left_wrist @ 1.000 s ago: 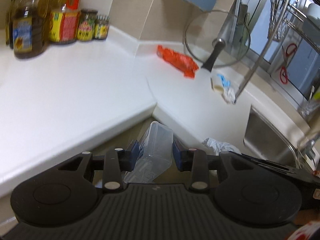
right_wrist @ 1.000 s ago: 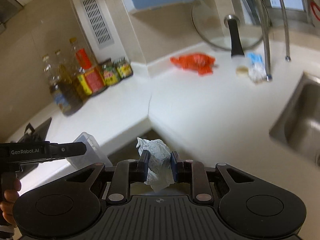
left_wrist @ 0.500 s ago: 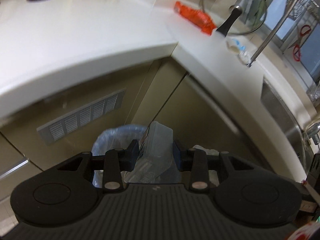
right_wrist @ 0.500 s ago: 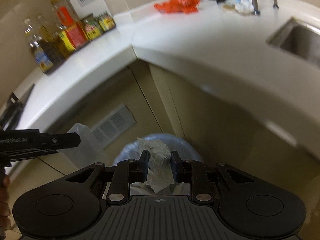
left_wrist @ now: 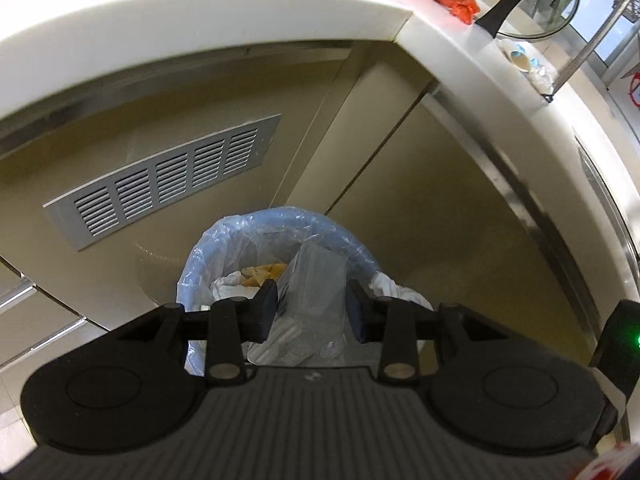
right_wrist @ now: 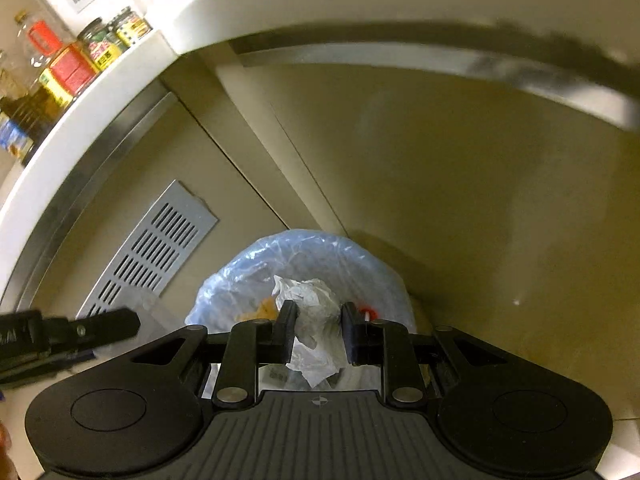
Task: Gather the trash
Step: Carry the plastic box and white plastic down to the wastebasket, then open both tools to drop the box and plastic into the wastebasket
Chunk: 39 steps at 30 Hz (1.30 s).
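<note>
Two tongs gripped trash above the bin: my left tongs the clear box; my right tongs the crumpled tissue; both directly over its mouth.

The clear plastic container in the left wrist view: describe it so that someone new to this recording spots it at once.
Start at the white countertop corner, then drop to the blue-lined trash bin on the floor before the beige cabinets. Right above its opening, the clear plastic container sits clamped between the left gripper jaws. Unlike the crumpled white paper and yellowish scraps inside, it is see-through, boxy and rigid.
</note>
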Each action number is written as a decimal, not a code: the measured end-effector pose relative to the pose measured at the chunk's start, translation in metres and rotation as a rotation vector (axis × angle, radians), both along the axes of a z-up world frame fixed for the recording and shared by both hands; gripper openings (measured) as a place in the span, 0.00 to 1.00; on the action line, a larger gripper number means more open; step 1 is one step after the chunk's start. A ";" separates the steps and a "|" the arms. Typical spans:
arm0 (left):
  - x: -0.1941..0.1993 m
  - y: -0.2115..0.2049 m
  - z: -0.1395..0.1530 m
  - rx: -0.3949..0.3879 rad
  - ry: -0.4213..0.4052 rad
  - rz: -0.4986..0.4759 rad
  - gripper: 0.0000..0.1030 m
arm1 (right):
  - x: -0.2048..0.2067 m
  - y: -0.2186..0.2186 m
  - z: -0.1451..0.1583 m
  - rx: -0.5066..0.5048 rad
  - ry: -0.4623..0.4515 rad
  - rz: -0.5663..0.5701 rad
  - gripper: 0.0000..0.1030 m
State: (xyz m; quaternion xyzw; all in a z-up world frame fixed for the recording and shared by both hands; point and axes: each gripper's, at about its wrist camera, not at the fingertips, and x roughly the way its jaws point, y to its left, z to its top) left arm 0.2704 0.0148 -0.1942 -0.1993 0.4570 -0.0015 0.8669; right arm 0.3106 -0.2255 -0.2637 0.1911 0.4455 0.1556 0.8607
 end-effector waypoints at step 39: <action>0.001 -0.010 -0.086 0.026 0.158 -0.005 0.33 | 0.010 0.021 -0.038 -0.092 0.086 0.160 0.52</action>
